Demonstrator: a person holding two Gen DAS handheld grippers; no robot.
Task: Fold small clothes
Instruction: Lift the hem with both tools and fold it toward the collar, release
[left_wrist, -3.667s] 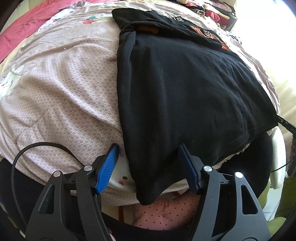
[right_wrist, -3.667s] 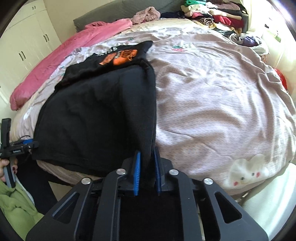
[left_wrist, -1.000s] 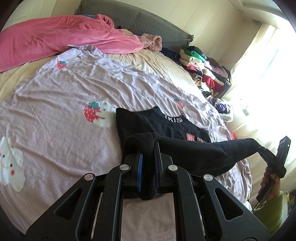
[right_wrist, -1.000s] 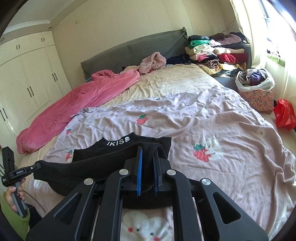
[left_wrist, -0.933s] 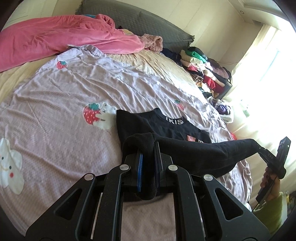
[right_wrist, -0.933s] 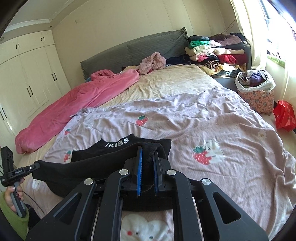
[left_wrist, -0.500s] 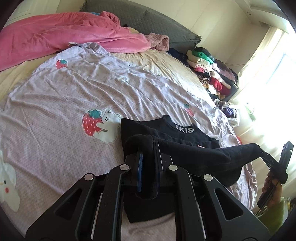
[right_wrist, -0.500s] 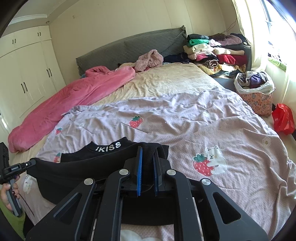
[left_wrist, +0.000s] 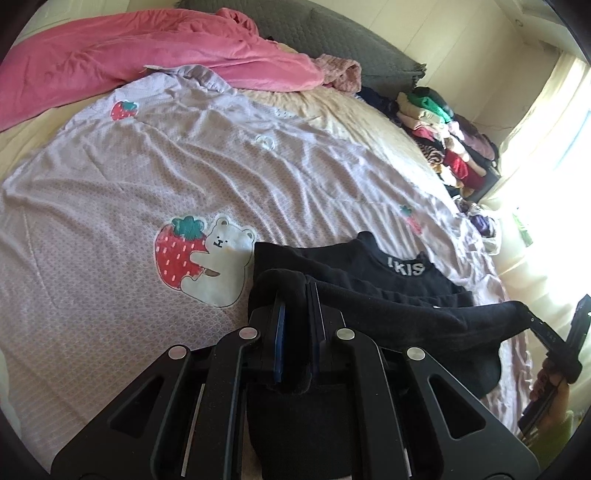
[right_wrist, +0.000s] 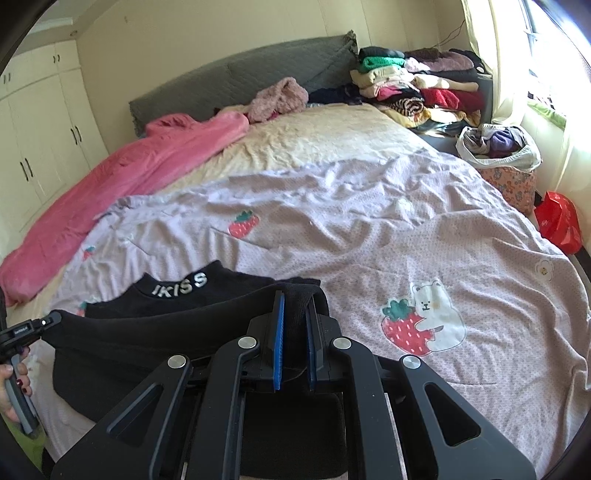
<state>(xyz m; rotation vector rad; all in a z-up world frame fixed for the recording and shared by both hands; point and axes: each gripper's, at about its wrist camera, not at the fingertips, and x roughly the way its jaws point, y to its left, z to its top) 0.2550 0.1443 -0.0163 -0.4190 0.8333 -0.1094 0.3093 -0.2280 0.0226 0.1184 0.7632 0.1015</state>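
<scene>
- Two pairs of tongs were in our hands: the left gripper (left_wrist: 295, 306) had its blue pads pressed nearly together on one corner of the black garment (left_wrist: 388, 317), and the right gripper (right_wrist: 294, 321) was clamped the same way on the opposite corner.
- Between the two grips the pinched edge ran taut, raised above the bed.
- Just beyond both sets of tips, the rest of the garment lay flat on the lilac bedspread (right_wrist: 369, 229), its white-lettered collar (right_wrist: 181, 286) pointing away from us.
- Farther out, left of the tongs, lay a pink blanket (right_wrist: 122, 173).
- Farthest off, to the right, sat a stack of folded clothes (right_wrist: 413, 85).
</scene>
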